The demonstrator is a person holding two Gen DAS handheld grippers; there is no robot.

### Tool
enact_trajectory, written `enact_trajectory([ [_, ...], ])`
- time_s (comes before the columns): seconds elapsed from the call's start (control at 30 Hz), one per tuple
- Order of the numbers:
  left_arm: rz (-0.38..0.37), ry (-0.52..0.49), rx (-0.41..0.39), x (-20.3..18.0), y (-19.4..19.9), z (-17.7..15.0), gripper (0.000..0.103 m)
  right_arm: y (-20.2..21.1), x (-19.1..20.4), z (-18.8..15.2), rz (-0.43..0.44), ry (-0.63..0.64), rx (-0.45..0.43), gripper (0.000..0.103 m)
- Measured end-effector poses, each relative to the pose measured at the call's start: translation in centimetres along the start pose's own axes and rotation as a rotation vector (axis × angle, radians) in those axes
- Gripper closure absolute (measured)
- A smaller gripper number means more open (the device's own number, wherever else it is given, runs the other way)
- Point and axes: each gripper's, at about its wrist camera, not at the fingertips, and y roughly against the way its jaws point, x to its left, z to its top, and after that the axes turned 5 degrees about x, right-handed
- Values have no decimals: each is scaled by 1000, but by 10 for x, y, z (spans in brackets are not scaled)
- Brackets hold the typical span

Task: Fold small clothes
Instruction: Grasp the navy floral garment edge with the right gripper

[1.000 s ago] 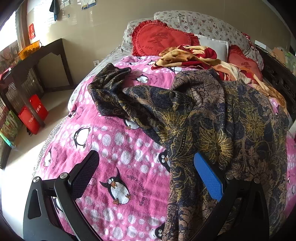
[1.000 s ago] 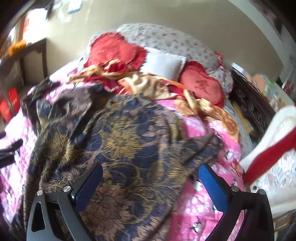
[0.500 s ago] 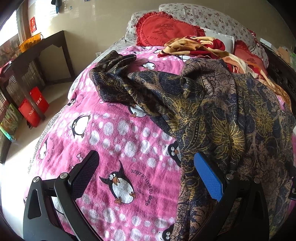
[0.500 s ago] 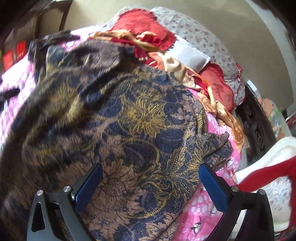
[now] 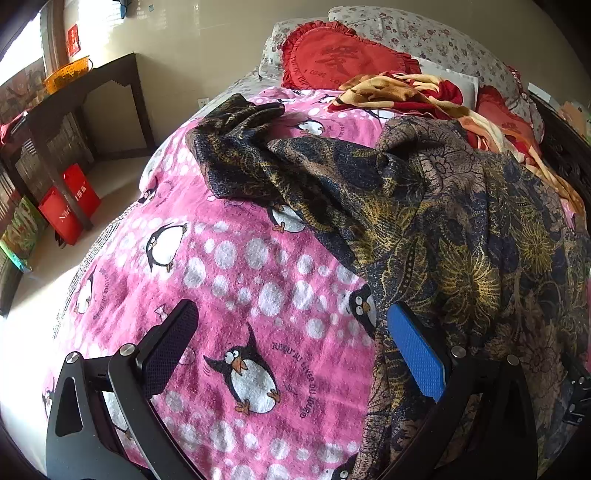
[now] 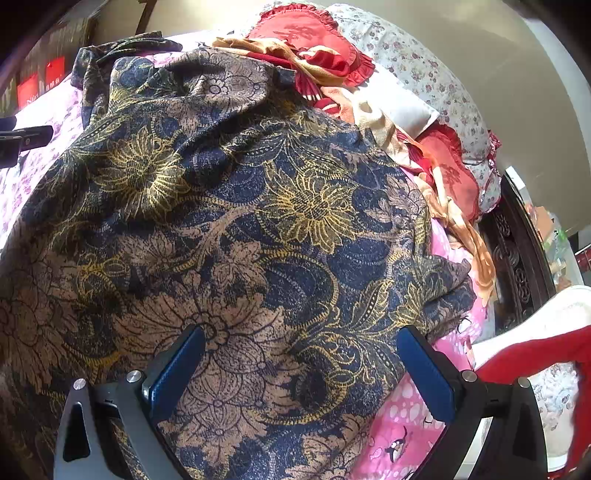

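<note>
A dark navy garment with gold and tan flowers (image 5: 454, 229) lies spread and rumpled on a pink penguin blanket (image 5: 236, 266). Its sleeve stretches to the far left (image 5: 236, 136). My left gripper (image 5: 291, 347) is open and empty, low over the blanket at the garment's left edge. My right gripper (image 6: 299, 365) is open and empty, just above the garment's (image 6: 258, 221) lower middle. A red and gold cloth (image 5: 406, 92) lies crumpled beyond the garment.
Red heart cushions (image 5: 332, 59) and floral pillows (image 5: 424, 33) sit at the bed head. A dark desk (image 5: 74, 96) and red bags (image 5: 70, 203) stand left of the bed. A dark carved bed frame (image 6: 517, 251) and a white and red item (image 6: 546, 354) are on the right.
Both grippers have dropped closer to the bed, and the right one has moved in over the garment. The garment lies as before. Both grippers stay open.
</note>
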Motion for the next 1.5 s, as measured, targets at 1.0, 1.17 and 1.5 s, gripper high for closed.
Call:
enact_trajectory([
  [1.0, -69, 361, -50, 109, -34, 95, 1, 28, 66, 250, 659, -185, -233, 17],
  [1.17, -25, 327, 5, 110, -61, 119, 1, 23, 75, 257, 680, -185, -212, 17],
  [1.5, -29, 415, 91, 162, -87, 89, 12, 19, 96, 283, 703, -100, -227, 17],
])
